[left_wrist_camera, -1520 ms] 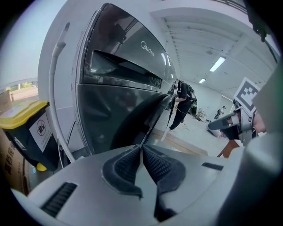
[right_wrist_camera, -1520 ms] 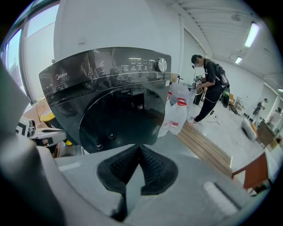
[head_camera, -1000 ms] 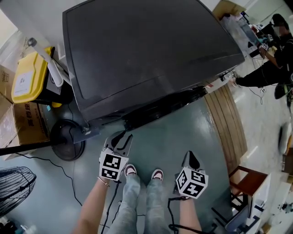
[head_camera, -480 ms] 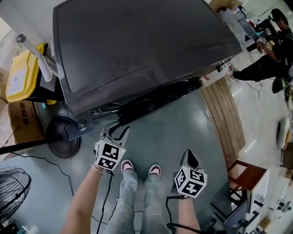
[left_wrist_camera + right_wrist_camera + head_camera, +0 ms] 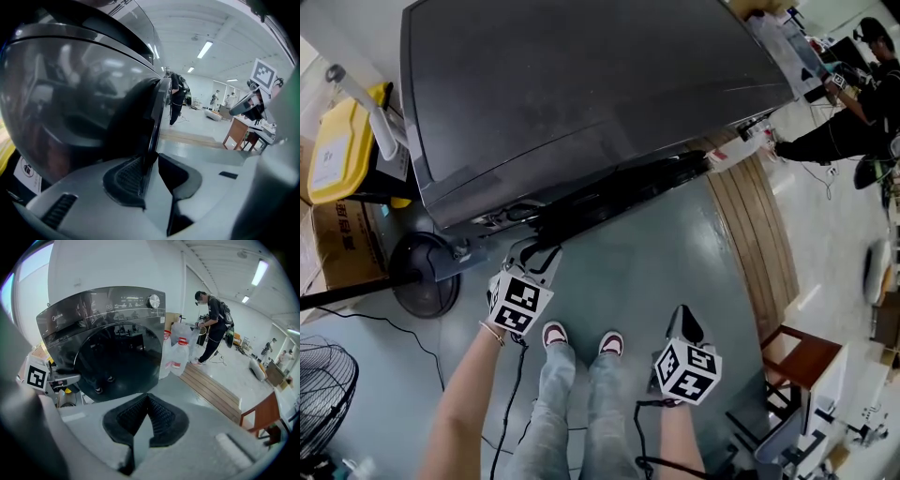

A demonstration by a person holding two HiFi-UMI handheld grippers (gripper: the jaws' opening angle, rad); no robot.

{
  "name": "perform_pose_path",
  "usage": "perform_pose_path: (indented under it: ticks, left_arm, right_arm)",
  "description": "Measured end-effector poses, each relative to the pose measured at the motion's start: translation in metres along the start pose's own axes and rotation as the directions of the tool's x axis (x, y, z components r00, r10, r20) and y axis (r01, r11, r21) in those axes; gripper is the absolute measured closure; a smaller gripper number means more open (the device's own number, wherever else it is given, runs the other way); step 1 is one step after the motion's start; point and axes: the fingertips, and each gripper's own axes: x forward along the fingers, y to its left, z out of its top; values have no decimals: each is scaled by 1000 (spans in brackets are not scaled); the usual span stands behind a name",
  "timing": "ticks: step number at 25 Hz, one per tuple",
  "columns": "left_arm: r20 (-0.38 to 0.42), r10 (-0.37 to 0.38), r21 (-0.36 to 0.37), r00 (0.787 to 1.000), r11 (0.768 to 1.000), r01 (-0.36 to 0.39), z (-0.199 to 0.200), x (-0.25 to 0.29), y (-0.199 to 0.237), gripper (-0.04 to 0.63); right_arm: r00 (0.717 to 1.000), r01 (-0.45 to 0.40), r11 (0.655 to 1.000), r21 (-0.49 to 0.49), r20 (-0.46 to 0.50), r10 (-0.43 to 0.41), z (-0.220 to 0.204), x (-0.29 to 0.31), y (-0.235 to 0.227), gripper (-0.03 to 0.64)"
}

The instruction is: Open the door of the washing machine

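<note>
On my left gripper (image 5: pixel 539 255) the jaws, just closing yet not clamped, straddle the edge of the washing machine door (image 5: pixel 154 122), while my right gripper (image 5: pixel 687 323) hangs clenched and empty, nearer me.

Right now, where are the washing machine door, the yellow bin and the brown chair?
washing machine door (image 5: pixel 119 364), right gripper view, middle of the round dark glass.
yellow bin (image 5: pixel 347 155), head view, on its lid.
brown chair (image 5: pixel 802 364), head view, on its seat.
</note>
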Motion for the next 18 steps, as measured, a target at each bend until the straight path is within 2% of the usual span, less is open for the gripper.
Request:
perform_pose_path:
  ticks: [6, 12, 18]
  left_arm:
    - [7, -3, -30, 1000, 1000, 4, -1, 0, 0, 495]
    - [8, 6, -22, 1000, 1000, -6, -2, 0, 1, 497]
    - [-13, 6, -62, 1000, 998, -7, -4, 0, 2, 497]
  right_arm:
    - [1000, 3, 1000, -1, -3, -3, 1, -2, -12, 612]
    - [1000, 3, 1000, 5, -7, -3, -2, -3, -22, 611]
    - [1000, 12, 1000, 7, -7, -12, -5, -8, -35, 611]
